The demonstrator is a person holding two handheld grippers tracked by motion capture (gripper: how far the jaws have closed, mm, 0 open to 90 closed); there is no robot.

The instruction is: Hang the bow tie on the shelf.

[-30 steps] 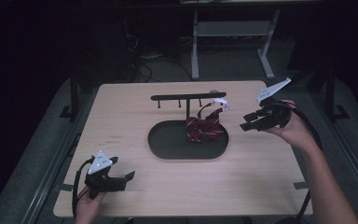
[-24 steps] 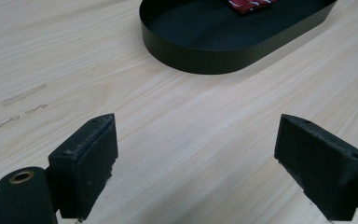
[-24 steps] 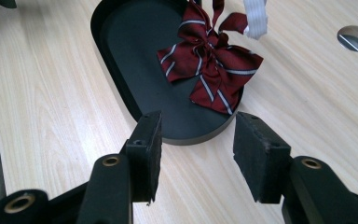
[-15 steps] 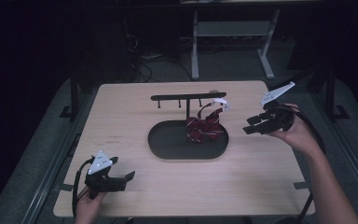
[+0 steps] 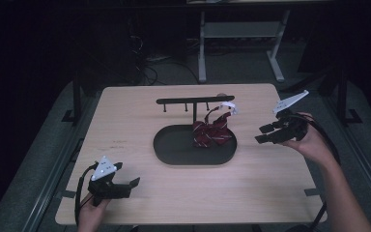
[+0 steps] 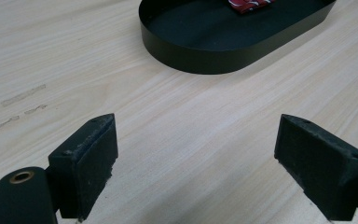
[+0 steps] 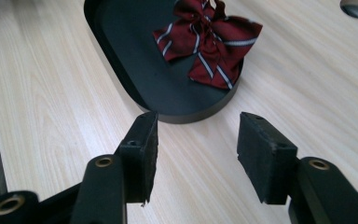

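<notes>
Resting at the near left of the pale wooden table [image 5: 140, 121], left gripper [image 5: 125, 184] gaped wide, right gripper [image 5: 266, 134] hovered part-open right of the black oval tray [image 5: 174, 145], striped maroon bow tie [image 5: 212, 131] inside.

Right gripper [image 7: 196, 156] jaws parted, nothing between, over bare wooden table [image 7: 51, 107]. Beyond: black oval tray [image 7: 126, 60], near rim just past the fingertips. Red striped bow tie [image 7: 209, 42] in tray, right side.
</notes>
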